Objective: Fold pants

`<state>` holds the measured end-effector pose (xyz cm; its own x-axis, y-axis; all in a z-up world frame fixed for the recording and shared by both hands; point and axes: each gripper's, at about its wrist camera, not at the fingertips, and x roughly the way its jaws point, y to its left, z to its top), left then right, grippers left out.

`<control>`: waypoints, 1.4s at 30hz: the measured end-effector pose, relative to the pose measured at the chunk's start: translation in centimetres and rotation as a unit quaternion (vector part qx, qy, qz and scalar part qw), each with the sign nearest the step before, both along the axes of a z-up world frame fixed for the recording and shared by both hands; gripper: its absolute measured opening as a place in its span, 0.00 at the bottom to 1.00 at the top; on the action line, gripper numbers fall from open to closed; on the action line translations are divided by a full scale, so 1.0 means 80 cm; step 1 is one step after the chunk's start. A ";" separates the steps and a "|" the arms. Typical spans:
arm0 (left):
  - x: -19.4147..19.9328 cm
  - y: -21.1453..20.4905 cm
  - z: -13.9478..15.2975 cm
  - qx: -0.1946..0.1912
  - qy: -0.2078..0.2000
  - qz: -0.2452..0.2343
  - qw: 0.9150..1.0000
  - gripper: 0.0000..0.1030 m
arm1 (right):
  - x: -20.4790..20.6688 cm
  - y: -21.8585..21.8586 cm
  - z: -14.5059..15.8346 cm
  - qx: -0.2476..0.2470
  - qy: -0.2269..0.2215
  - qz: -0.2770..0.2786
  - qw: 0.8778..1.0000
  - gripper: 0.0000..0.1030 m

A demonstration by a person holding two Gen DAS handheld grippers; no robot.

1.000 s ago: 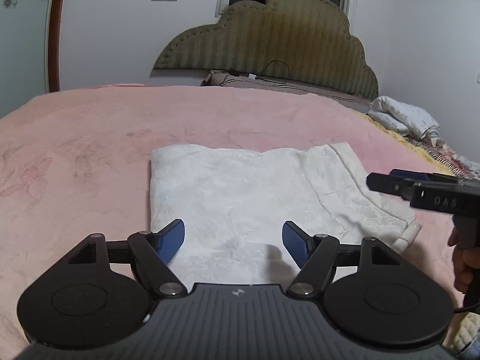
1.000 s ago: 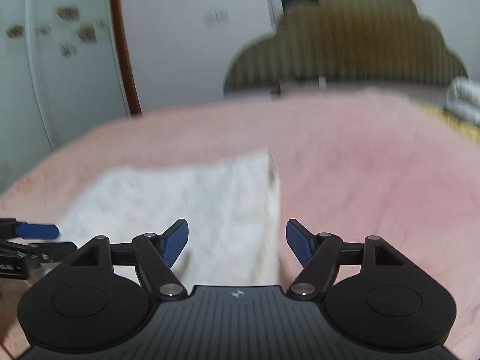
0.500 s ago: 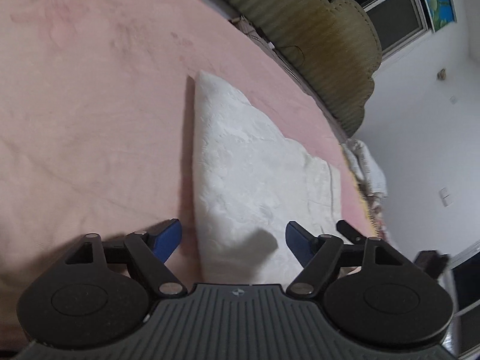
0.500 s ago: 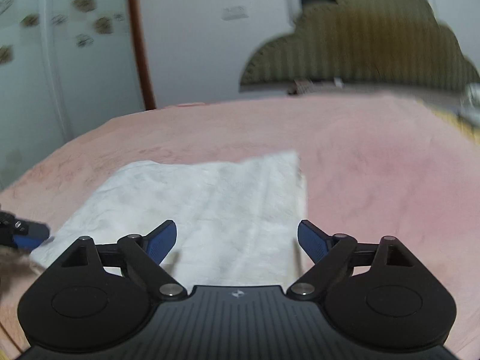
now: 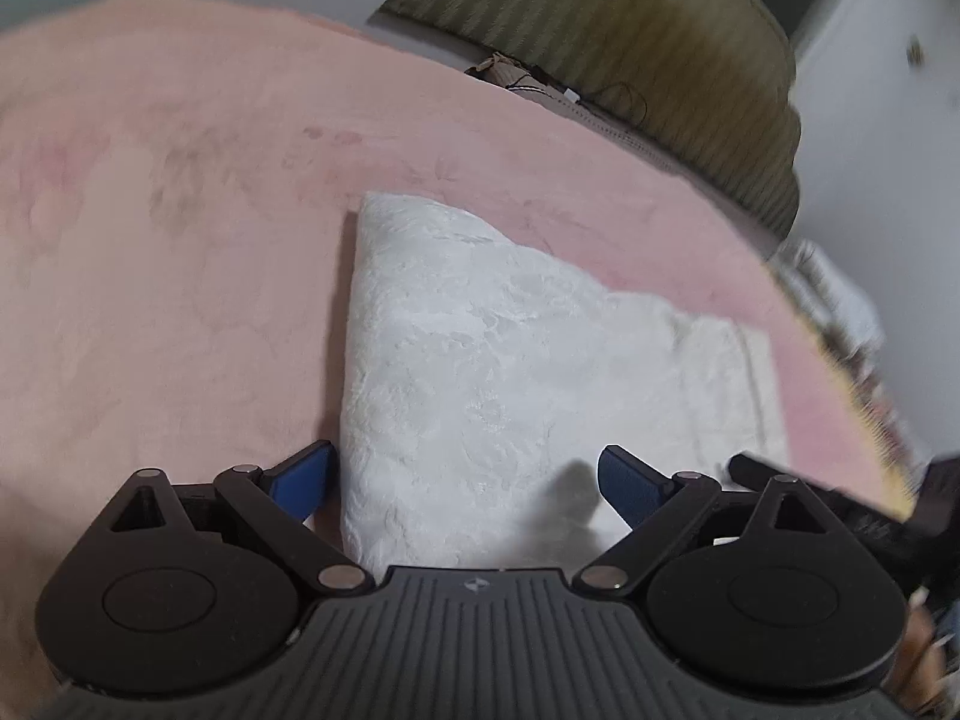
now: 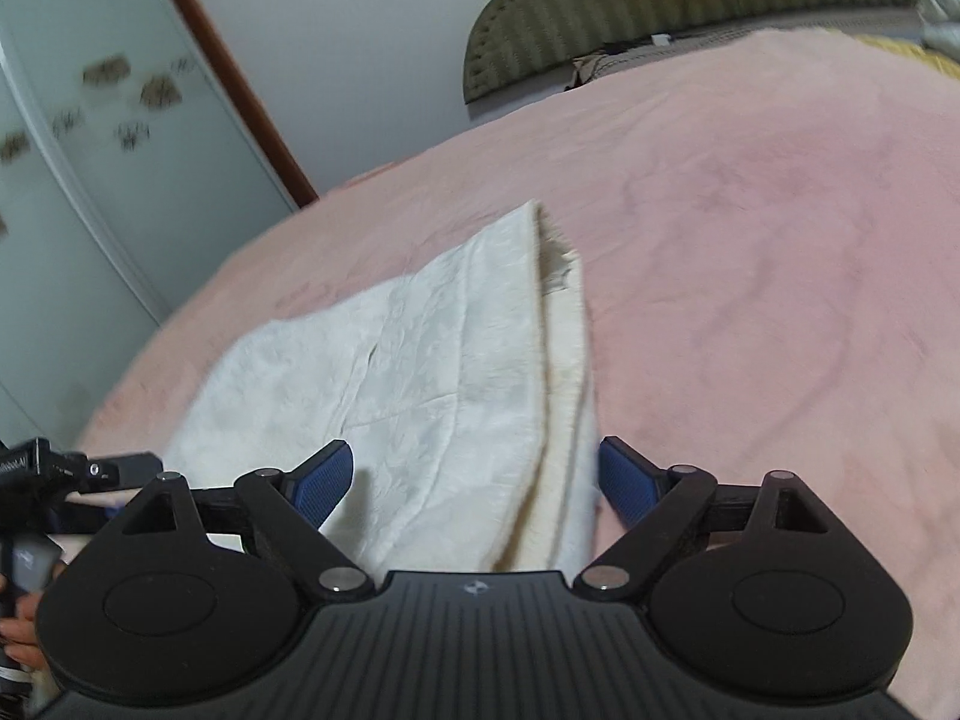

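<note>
White folded pants (image 5: 510, 372) lie flat on the pink blanket (image 5: 180, 240). My left gripper (image 5: 465, 480) hangs low over their near left corner, its jaws opening. One blue fingertip (image 5: 303, 477) is over the blanket just left of the cloth edge, the other over the cloth. My right gripper (image 6: 474, 474) straddles the pants' (image 6: 420, 372) layered right edge, jaws also opening, pads not pressing the cloth. Each gripper shows at the rim of the other's view: the right gripper (image 5: 840, 498) and the left gripper (image 6: 66, 468).
An olive padded headboard (image 5: 630, 42) stands at the far end of the bed, with a cable and pillow edge below it. Crumpled bedding (image 5: 840, 294) lies at the far right. A pale wardrobe door (image 6: 78, 150) stands to the left. A hand (image 6: 18, 636) holds the left gripper.
Both grippers sank toward the pants and rolled. The left one shifted to the left edge, the right one to the right edge. Both pairs of jaws spread wider.
</note>
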<state>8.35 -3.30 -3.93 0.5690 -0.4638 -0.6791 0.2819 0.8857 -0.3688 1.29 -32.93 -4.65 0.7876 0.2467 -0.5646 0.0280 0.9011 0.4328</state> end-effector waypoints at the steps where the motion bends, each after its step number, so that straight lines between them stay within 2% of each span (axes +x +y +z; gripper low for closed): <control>1: -0.003 -0.009 0.000 0.021 -0.012 -0.007 1.000 0.93 | 0.001 0.001 -0.001 -0.001 -0.005 0.010 1.000 0.96; 4: -0.009 -0.021 -0.003 0.055 -0.032 -0.025 0.998 0.97 | -0.003 -0.007 -0.009 0.014 -0.028 0.036 0.999 1.00; 10: -0.016 -0.021 -0.009 0.062 -0.043 -0.030 0.997 0.99 | -0.010 -0.034 -0.018 0.087 -0.055 0.031 0.994 1.00; 15: -0.028 -0.028 -0.012 0.080 -0.066 -0.031 0.994 1.00 | -0.010 -0.029 -0.014 0.070 -0.055 0.028 0.996 1.00; 24: -0.037 -0.027 -0.018 0.084 -0.090 -0.032 0.992 1.00 | -0.011 -0.026 -0.014 0.069 -0.055 0.027 0.996 1.00; 29: -0.032 -0.016 -0.017 0.072 -0.089 -0.058 0.992 1.00 | -0.007 -0.026 -0.011 0.071 -0.045 0.059 0.995 1.00; 33: -0.017 0.009 -0.016 0.034 -0.078 -0.120 0.989 1.00 | -0.003 -0.036 -0.009 0.091 -0.034 0.090 0.991 1.00; 37: 0.012 0.035 -0.021 -0.045 -0.049 -0.172 0.983 1.00 | 0.009 -0.052 -0.008 0.136 -0.017 0.144 0.980 1.00; 40: 0.039 0.042 -0.029 -0.112 -0.008 -0.184 0.977 0.99 | 0.027 -0.054 -0.007 0.161 -0.007 0.176 0.971 1.00; 42: 0.056 0.044 -0.035 -0.150 0.020 -0.178 0.972 0.97 | 0.044 -0.049 -0.009 0.160 0.002 0.182 0.970 1.00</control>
<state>12.81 0.25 -6.72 0.3121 -0.8074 -0.5007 0.5311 0.5852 -0.6127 4.83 -36.83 -5.35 0.6134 0.6705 -0.4173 -0.2636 0.6719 0.6922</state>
